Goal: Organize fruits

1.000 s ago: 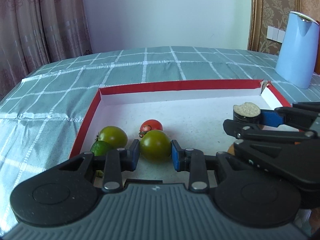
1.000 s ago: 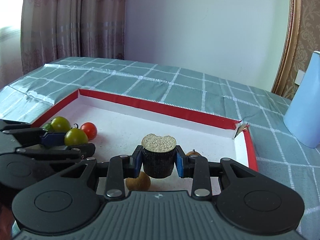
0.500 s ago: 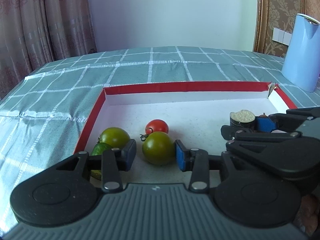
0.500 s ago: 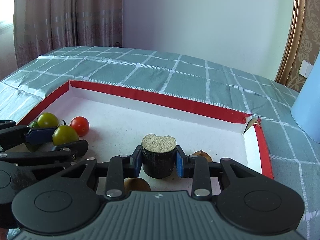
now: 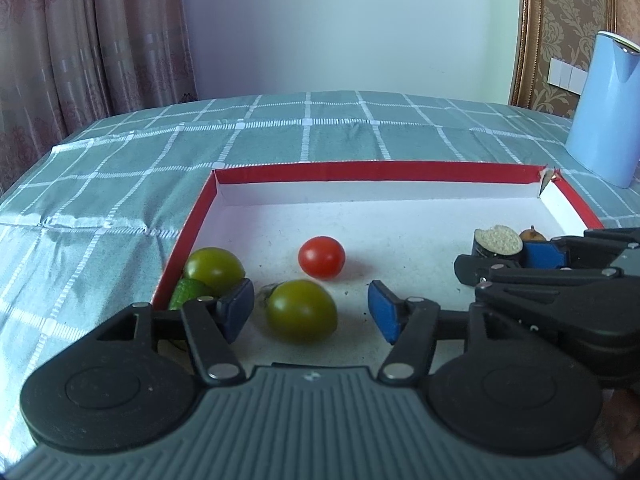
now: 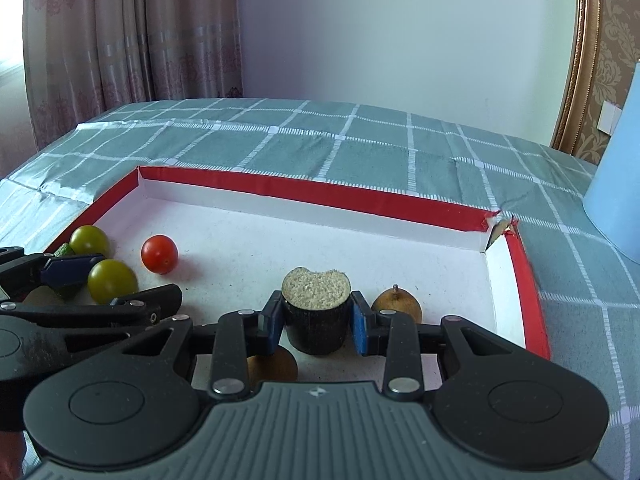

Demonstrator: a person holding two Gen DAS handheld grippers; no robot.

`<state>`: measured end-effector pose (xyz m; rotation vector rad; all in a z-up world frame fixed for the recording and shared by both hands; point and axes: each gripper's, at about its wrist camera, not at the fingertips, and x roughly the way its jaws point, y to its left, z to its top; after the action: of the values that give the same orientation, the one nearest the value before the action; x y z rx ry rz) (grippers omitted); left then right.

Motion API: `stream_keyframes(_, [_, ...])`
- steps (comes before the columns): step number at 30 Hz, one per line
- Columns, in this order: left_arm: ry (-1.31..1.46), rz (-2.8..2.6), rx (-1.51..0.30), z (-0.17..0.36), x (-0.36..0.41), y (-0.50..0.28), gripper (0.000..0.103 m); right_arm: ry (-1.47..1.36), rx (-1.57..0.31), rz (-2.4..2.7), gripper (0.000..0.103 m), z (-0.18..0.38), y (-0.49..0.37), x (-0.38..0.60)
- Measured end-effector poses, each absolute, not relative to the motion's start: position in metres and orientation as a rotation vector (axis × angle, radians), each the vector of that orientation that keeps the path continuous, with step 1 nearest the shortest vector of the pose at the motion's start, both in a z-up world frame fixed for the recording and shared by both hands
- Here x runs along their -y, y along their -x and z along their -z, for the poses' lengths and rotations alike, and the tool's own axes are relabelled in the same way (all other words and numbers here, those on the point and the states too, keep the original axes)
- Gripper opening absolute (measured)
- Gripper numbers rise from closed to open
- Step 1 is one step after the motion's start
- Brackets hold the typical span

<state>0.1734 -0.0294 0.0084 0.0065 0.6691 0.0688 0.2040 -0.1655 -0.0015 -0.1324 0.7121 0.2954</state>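
While both sets of fingers are spreading, two handheld grippers work inside a red-rimmed cardboard tray on a desk covered with a green checked cloth. At the tray's left end, the left gripper has parted its blue pads around a green tomato, which sits on the tray floor clear of both pads. A red tomato lies just behind it; a second green tomato and a green cucumber piece rest against the tray's left wall. Toward the tray's right end, the right gripper is easing off a dark eggplant stub, its pale cut face up and its pads barely clear. Two brown fruits lie beside the stub. A pale blue jug stands beyond the tray's far right corner. No writing is legible.
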Motion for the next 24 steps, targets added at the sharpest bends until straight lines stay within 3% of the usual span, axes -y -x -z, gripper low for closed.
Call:
stream_keyframes(20, [0.053,-0.016,-0.632,-0.015,0.023,-0.157,0.083,0.036,-0.627,-0.281,0.056,-0.005,-0.180,0.194])
stream_keyframes(24, [0.073,0.009,-0.617,-0.019,0.021,-0.148,0.084,0.021,-0.588,-0.259,0.068,-0.009,-0.168,0.200])
